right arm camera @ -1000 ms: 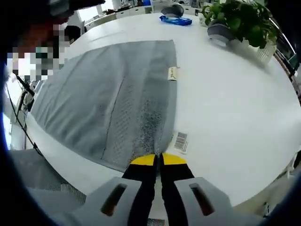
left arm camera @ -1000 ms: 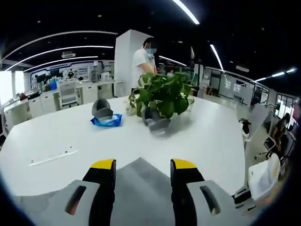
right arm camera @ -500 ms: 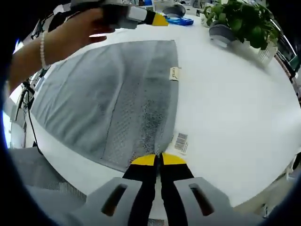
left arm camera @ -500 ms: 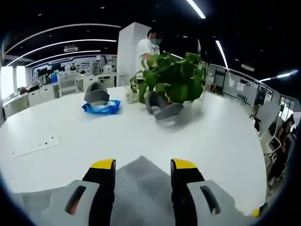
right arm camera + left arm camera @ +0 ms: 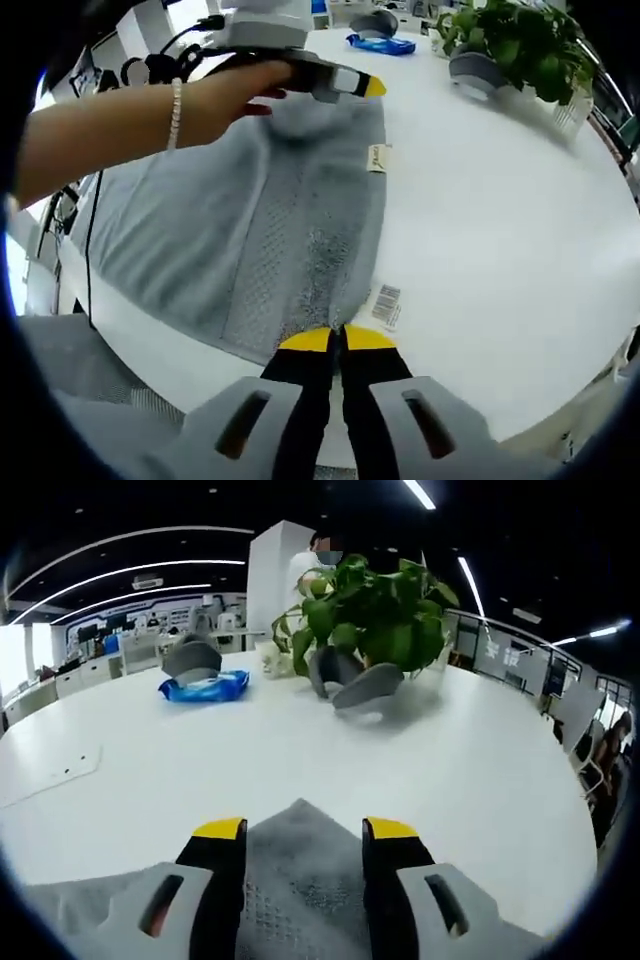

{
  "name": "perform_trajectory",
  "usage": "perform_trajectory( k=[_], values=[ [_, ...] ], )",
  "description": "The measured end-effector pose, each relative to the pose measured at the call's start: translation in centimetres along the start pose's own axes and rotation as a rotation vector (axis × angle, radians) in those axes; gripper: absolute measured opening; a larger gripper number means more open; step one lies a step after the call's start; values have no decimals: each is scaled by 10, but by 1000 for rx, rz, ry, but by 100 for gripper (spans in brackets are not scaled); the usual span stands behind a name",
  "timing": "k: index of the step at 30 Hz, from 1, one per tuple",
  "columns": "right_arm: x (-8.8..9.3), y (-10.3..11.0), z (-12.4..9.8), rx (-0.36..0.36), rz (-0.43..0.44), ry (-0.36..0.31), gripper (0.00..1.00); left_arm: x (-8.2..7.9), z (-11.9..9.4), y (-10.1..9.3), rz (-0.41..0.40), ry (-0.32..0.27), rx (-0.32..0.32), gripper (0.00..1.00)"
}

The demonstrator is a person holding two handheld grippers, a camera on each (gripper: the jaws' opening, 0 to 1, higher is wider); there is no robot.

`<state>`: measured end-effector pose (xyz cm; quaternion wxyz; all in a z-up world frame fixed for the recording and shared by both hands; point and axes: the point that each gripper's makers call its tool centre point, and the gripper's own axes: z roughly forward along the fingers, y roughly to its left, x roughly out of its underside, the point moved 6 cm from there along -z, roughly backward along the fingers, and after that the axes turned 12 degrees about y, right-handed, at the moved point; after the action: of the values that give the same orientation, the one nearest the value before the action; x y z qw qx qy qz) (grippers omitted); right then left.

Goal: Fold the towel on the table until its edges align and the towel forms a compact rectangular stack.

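While your right gripper [image 5: 336, 338] is pinched on the near corner of the towel [image 5: 240, 235], which lies flat on the table [image 5: 500, 230], your left gripper [image 5: 303, 830] straddles its far corner unclenched; no fold made yet.

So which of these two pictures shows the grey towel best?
The right gripper view: the grey towel lies spread over the white table, both tags visible. The left gripper view catches one corner between its jaws.

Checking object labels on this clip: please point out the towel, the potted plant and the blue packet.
towel [image 5: 220, 240], right gripper view, on its flat grey middle.
potted plant [image 5: 375, 620], left gripper view, on its leaves.
blue packet [image 5: 203, 687], left gripper view, on its top face.
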<state>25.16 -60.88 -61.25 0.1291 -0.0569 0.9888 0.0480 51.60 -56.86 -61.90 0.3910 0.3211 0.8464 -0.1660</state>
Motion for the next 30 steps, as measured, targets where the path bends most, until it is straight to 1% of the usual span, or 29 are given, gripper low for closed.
perform_trajectory(
  k=[3,6,8,11,13,14,15,16,18,20,22,24,26,27,28,29,30],
  values=[
    [0,-1,0,-11,18,-2,0,5,3,1,-4,19,2,45],
    [0,0,0,-7,13,-2,0,3,4,2,30,12,-16,43],
    [0,0,0,-2,4,0,0,3,4,1,30,8,-16,43],
    [0,2,0,-9,3,1,0,3,5,-1,59,0,-8,39],
    [0,4,0,-33,12,0,0,2,5,-3,74,-8,-5,34],
    [0,4,0,-43,15,-1,0,2,6,-5,95,-14,2,30],
    [0,6,1,-57,17,-3,0,2,6,-7,118,-16,9,22],
    [0,7,1,-67,18,-2,0,2,6,-11,131,-18,27,19],
    [0,9,1,-86,24,-1,0,2,5,-14,149,-12,23,13],
    [0,9,1,-86,17,1,0,2,5,-14,150,-5,24,10],
    [0,9,1,-85,14,1,0,2,5,-10,144,3,29,5],
    [0,9,1,-85,15,3,0,2,5,-7,122,9,49,3],
    [-1,9,1,-82,11,8,0,3,2,-7,129,22,52,3],
    [-1,10,0,-80,-1,10,0,3,0,-8,126,29,55,3],
    [-1,10,0,-73,-30,17,0,5,-4,-8,112,39,64,3],
    [-2,11,0,-68,-38,29,0,5,-6,-7,100,44,68,3],
    [-2,13,-1,-67,-41,55,0,6,-11,-6,78,51,76,3]
  ],
)
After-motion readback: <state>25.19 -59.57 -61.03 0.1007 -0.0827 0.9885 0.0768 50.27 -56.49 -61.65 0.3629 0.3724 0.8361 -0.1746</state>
